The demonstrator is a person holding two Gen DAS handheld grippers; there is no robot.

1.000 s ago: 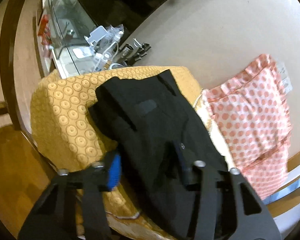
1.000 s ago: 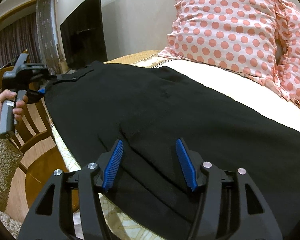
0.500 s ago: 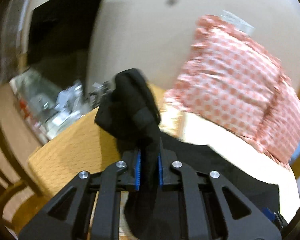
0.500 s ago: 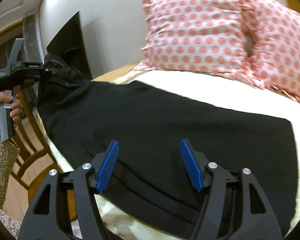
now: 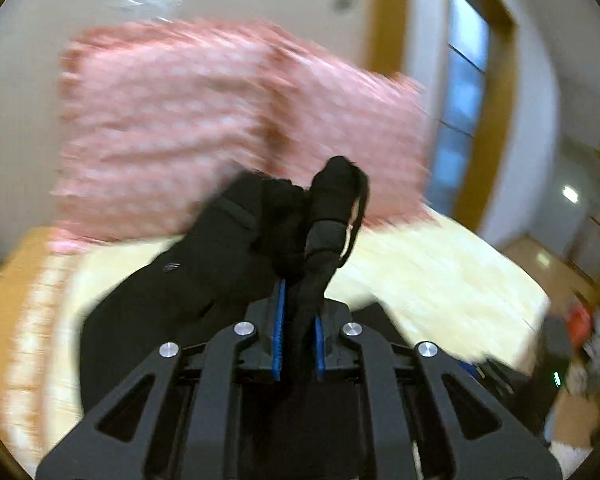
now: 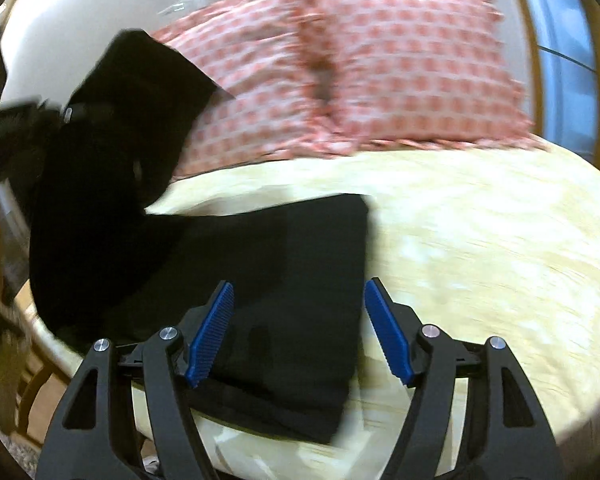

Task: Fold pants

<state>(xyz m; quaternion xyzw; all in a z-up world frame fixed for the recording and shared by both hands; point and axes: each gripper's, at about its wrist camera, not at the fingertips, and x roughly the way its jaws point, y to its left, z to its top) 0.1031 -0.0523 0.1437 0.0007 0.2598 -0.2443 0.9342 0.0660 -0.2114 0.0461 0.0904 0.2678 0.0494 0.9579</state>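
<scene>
Left wrist view, motion-blurred: the left hand-held gripper (image 5: pixel 298 334) is at lower centre, its blue pads clamped on a bunched fold of the black fabric pants (image 5: pixel 220 256), which rise toward the frame's middle. Behind, pink polka-dot pillows (image 5: pixel 204 120) fill the upper left above a pale yellow bedspread (image 5: pixel 440 272).

Right wrist view: the right hand-held gripper (image 6: pixel 298 328) sits at bottom centre, jaws spread wide and holding nothing. The pants' lower part lies flat on the bedspread beneath it; the lifted part hangs at upper left.

Risk, as I judge it: the unpinned flat layer may drag or wrinkle, or the thick bunch may slip from the pads, leaving a crooked fold.
</scene>
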